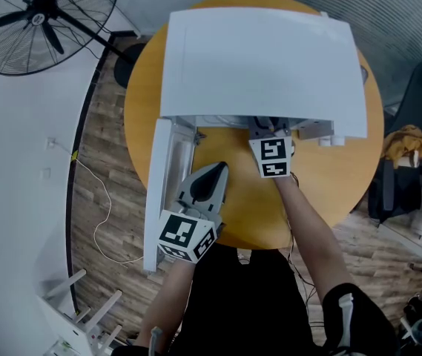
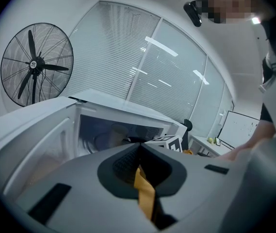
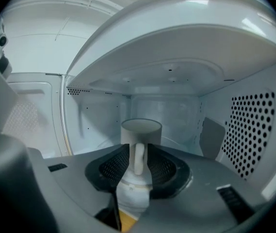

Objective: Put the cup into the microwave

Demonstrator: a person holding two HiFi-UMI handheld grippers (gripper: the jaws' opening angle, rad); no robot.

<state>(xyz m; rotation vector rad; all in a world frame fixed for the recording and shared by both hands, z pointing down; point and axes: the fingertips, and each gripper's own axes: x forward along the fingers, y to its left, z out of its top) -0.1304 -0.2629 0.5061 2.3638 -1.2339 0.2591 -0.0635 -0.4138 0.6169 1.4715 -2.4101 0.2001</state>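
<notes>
Two claws work at a round yellow worktop [image 1: 329, 176] that stands on a wood-plank floor [image 1: 103, 162], with a white wall along the left and pale blinds [image 2: 118, 47] at the far side of the room. A white microwave [image 1: 262, 58] fills the far half of the worktop, and its door [image 1: 159, 191] swings out toward the near left. A black pedestal fan [image 1: 44, 17] stands at far left, a thin cable [image 1: 105, 206] trails over the floor below it, and a dark chair [image 1: 403, 191] sits to the right.

From the head view the microwave's top hides its cavity. The right gripper view looks inside: the white cup [image 3: 141, 127] stands upright on the microwave's floor, with a perforated wall [image 3: 254, 130] to its right. The right claw [image 3: 137, 150] reaches in with its jaws apart on either side of the cup's handle, and a gap shows on each side. The left claw [image 1: 220, 170] waits outside, just right of the door, with its jaws together on nothing. Its own view shows the cup only dimly through the opening.
</notes>
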